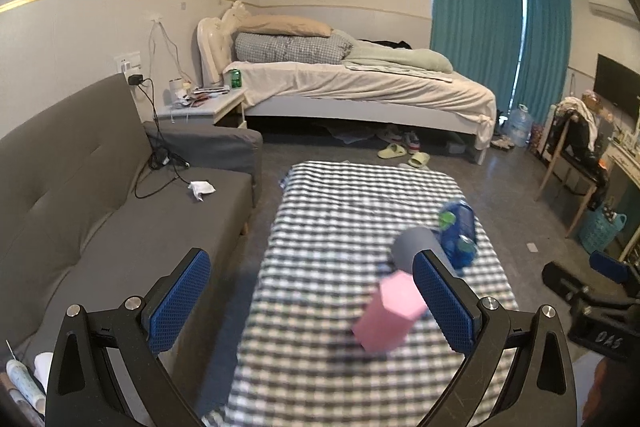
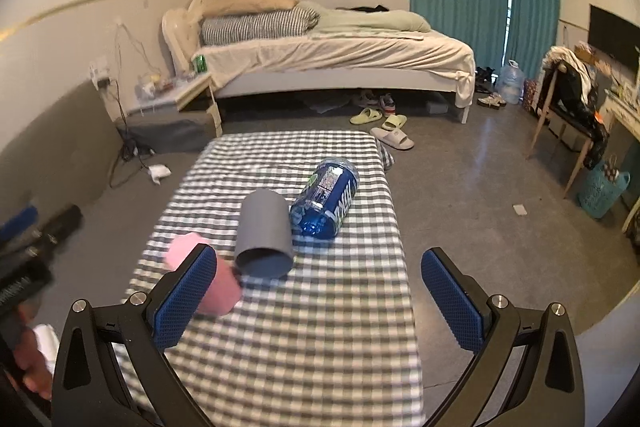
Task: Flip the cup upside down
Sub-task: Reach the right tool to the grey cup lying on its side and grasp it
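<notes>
A grey cup (image 2: pixel 264 233) lies on its side on the checkered table (image 2: pixel 320 327), its open mouth facing the right wrist camera. It also shows in the left wrist view (image 1: pixel 414 245), partly hidden behind my left gripper's right finger. My left gripper (image 1: pixel 316 301) is open and empty, above the table's left side, short of the cup. My right gripper (image 2: pixel 320 303) is open and empty, above the table's near end, short of the cup.
A pink box (image 1: pixel 390 311) lies near the cup, also in the right wrist view (image 2: pixel 208 275). A blue bottle (image 2: pixel 328 197) lies on its side just right of the cup. A grey sofa (image 1: pixel 120 219) stands left of the table. A bed (image 2: pixel 328 63) is beyond.
</notes>
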The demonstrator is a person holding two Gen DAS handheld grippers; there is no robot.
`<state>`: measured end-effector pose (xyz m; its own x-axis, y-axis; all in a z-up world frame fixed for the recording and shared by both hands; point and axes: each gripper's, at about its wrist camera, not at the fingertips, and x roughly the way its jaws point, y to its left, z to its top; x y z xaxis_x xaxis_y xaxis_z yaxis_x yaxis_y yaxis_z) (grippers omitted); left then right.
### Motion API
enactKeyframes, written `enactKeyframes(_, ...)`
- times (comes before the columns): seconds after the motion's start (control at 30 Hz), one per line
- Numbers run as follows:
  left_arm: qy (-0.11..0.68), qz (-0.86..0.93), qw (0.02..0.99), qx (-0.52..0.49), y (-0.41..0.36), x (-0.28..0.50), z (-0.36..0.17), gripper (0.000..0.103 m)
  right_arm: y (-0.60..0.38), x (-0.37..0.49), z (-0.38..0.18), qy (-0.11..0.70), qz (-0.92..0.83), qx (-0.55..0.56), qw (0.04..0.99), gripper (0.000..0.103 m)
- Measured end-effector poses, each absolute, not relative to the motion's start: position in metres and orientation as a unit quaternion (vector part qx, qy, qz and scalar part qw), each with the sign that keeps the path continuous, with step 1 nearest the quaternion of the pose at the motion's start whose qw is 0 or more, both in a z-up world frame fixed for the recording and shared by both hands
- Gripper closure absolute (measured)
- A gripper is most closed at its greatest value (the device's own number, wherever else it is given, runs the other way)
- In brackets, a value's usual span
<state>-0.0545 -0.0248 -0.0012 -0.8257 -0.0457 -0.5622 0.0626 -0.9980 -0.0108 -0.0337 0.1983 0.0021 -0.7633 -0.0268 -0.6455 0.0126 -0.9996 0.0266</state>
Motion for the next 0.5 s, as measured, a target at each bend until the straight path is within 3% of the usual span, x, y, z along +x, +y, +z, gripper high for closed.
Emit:
enactKeyframes(0.2,0.011,-0.952,0.052,0.303,-0.028,-0.081,-0.020,0.000,0.175,-0.089,-0.035,0.002,-0.929,0.367,0.050,0.000)
enactKeyframes(0.33,0.016,-0.940,0.057,0.337,-0.029,-0.092,-0.042,0.000,0.163,-0.116,-0.070,0.001,-0.914,0.401,0.062,0.009)
enactKeyframes(0.5,0.012,-0.931,0.067,0.358,-0.034,-0.100,-0.061,0.000,0.164,-0.140,-0.100,-0.030,-0.896,0.437,0.068,0.011)
